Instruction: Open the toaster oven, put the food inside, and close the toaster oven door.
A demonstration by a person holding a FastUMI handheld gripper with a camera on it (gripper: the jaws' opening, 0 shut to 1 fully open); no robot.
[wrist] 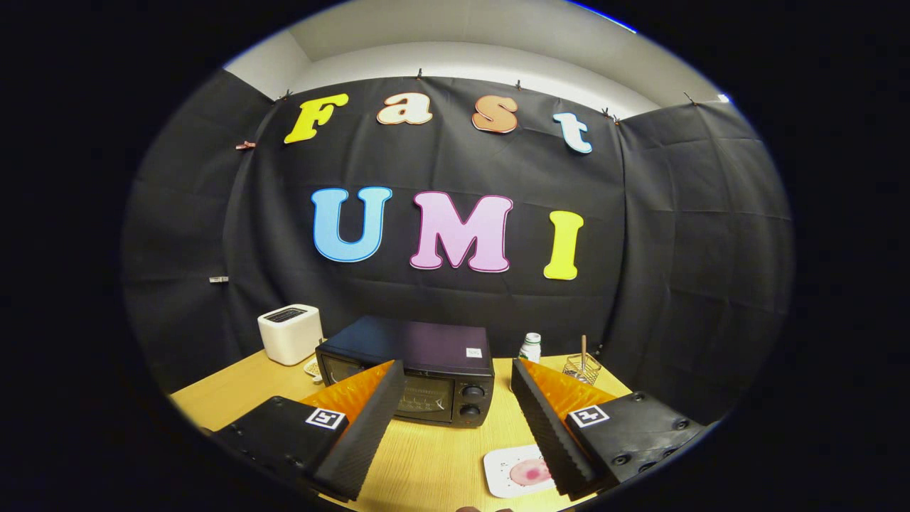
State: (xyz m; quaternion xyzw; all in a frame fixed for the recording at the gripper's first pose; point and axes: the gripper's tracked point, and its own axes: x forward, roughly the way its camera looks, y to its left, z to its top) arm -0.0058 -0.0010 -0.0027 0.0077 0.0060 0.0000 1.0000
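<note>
Approaching the closed oven, claw (pixel 455 405) gaping wide and holding nothing.
Black boxy metal toaster oven (pixel 416 370) sitting on the pale wooden bench (pixel 434 462), at 12 o'clock just beyond the fingertips, door shut. Best aiming high for the door's top edge, pulling down gently. White square plate (pixel 506 475) with pink round food (pixel 530 471) lying at 5 o'clock, beside the right finger.

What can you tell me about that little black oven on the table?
The toaster oven is a small dark box, metal by its look, standing upright on the wooden table. Its glass door is closed; two round knobs sit one above the other beside it. The open claw hovers before it, not touching.
</note>
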